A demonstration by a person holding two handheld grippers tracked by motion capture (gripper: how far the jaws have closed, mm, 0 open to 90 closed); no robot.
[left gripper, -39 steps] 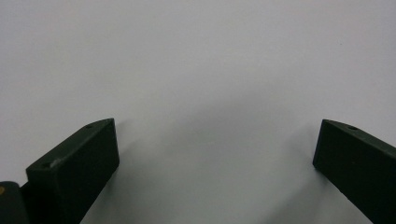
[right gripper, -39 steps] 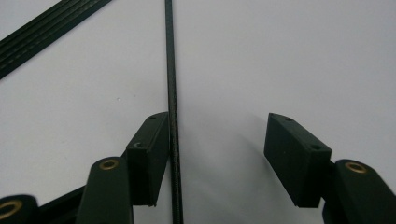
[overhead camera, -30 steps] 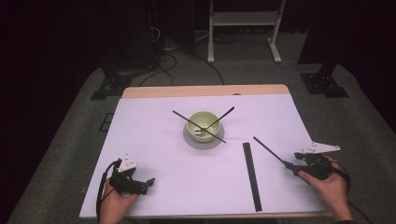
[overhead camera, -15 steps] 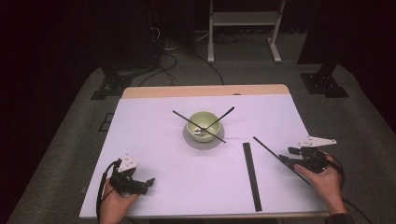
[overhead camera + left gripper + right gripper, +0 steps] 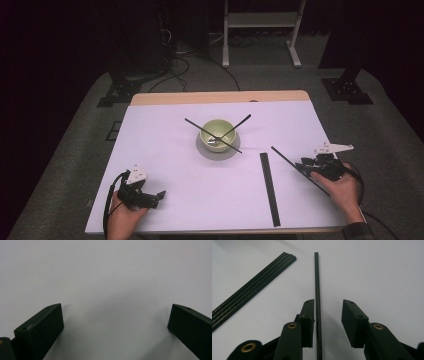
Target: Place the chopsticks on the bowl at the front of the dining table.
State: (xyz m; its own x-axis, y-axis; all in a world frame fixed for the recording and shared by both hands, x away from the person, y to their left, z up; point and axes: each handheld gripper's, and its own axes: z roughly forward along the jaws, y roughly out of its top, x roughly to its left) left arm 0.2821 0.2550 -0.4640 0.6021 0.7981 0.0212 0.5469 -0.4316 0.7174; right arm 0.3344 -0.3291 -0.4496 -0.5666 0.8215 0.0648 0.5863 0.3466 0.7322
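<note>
A single thin black rod [image 5: 285, 157] [image 5: 316, 277] lies on the white table [image 5: 165, 150] at the right. My right gripper [image 5: 303, 168] [image 5: 328, 302] straddles its near half. Its jaws have just been closing; the rod runs along the left one, and the right one stands clear of it. A green bowl [image 5: 217, 132] on a grey saucer [image 5: 216, 152] sits mid-table with two more black rods [image 5: 200, 126] crossed over it. Near the front left my left gripper [image 5: 159, 196] [image 5: 116, 312] rests open over bare table.
A flat bundle of black rods [image 5: 269, 187] [image 5: 254, 287] lies between the bowl and my right gripper, pointing front to back. A wooden strip [image 5: 220, 97] edges the table's far side. Stands and cables [image 5: 175, 55] are on the dark floor beyond.
My right hand has slid left and slightly away along the single rod, and its jaws have narrowed around it. The left hand and the bowl have stayed put.
</note>
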